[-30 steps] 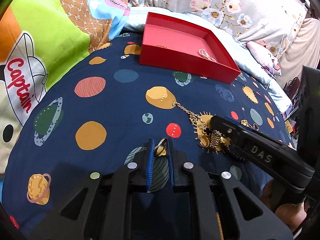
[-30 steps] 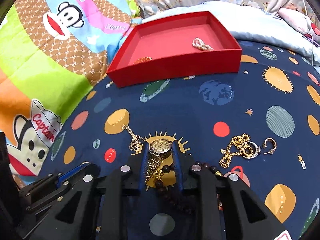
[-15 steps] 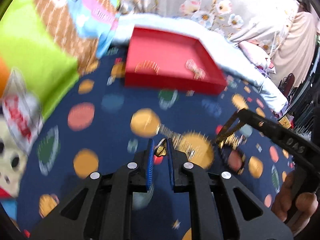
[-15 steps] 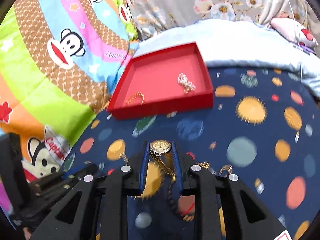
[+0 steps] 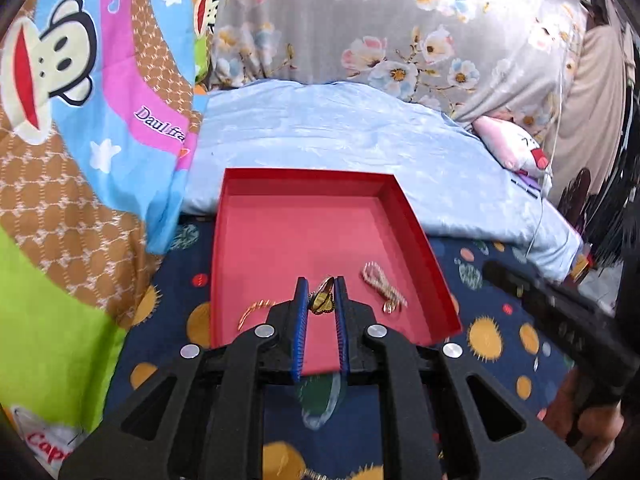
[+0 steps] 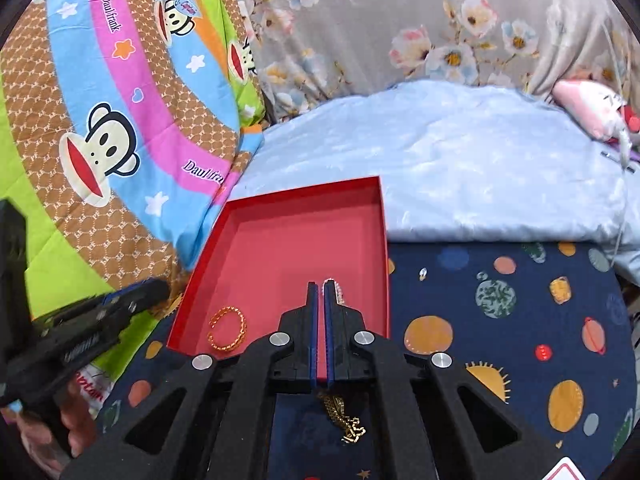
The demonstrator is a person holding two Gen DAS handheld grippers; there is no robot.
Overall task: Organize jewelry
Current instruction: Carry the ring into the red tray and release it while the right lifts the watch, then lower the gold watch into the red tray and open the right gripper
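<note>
A red tray lies on the planet-print blanket; it also shows in the right wrist view. In it lie a gold bangle and a white beaded piece. My left gripper is shut on a small gold ring and holds it over the tray's near part. My right gripper is shut over the tray's near edge; the gold watch band hangs below its jaws. The bangle lies left of it.
A colourful monkey-print quilt rises on the left. A light blue cover and a floral grey cloth lie behind the tray. A pink plush toy sits at the far right. Dark planet-print blanket spreads to the right.
Both grippers have lifted off the blanket with their pieces and moved forward to the red tray. The watch has slipped so only its band shows below the right jaws.
</note>
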